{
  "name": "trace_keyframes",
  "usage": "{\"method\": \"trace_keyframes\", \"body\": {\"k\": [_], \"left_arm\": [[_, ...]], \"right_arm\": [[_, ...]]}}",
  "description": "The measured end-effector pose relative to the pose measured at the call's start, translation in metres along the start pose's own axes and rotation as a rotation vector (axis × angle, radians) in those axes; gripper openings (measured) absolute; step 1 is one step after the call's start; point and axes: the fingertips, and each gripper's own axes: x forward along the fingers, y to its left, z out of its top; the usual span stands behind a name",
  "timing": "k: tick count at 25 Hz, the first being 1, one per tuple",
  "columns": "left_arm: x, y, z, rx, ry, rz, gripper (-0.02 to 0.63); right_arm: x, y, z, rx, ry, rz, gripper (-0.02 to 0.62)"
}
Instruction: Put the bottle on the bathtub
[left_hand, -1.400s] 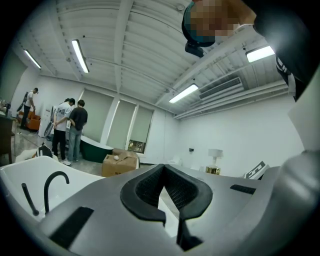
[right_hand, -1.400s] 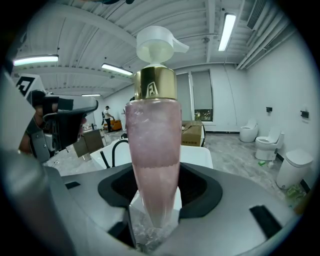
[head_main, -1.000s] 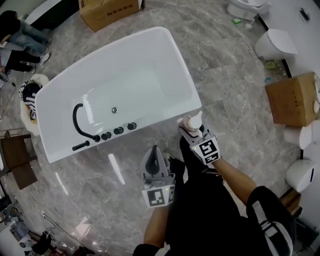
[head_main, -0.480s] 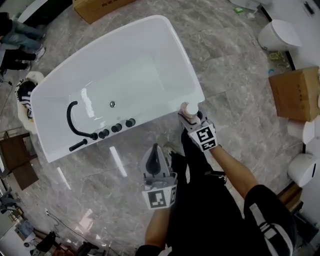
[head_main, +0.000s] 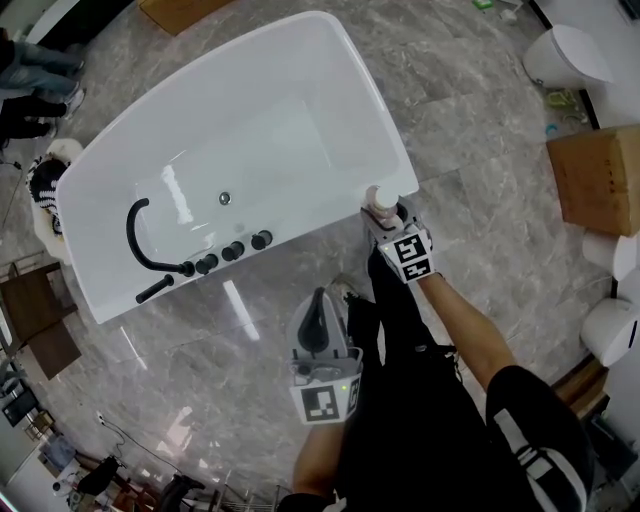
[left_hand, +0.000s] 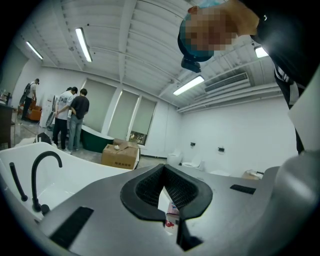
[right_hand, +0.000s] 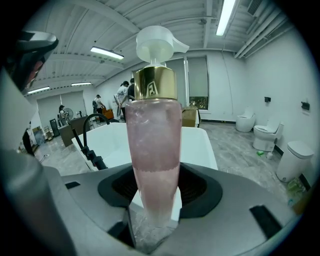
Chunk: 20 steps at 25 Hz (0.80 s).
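Right tongs (head_main: 386, 213) pinching the pink pump bottle (right_hand: 152, 145) low on its body. Bottle upright, at the 4 o'clock corner of the white bathtub (head_main: 260, 130) in head view; contact with rim cannot be told. Left tongs (head_main: 318, 302) pressed together, empty — at 7 o'clock from the right tongs, over the marble floor (head_main: 480, 130).

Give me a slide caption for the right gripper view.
Right tongs grip an upright pink pump bottle, with the white bathtub just beyond.
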Motion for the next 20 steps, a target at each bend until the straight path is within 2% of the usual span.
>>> {"method": "trace_keyframes", "body": {"k": [13, 20], "left_arm": [[0.016, 0.009, -0.014, -0.025, 0.03, 0.02, 0.014], [0.018, 0.016, -0.02, -0.005, 0.037, 0.033, 0.014]], "right_arm": [[0.042, -0.006, -0.036, -0.005, 0.032, 0.008, 0.225], [0.06, -0.011, -0.044, -0.005, 0.038, 0.01, 0.225]]}}
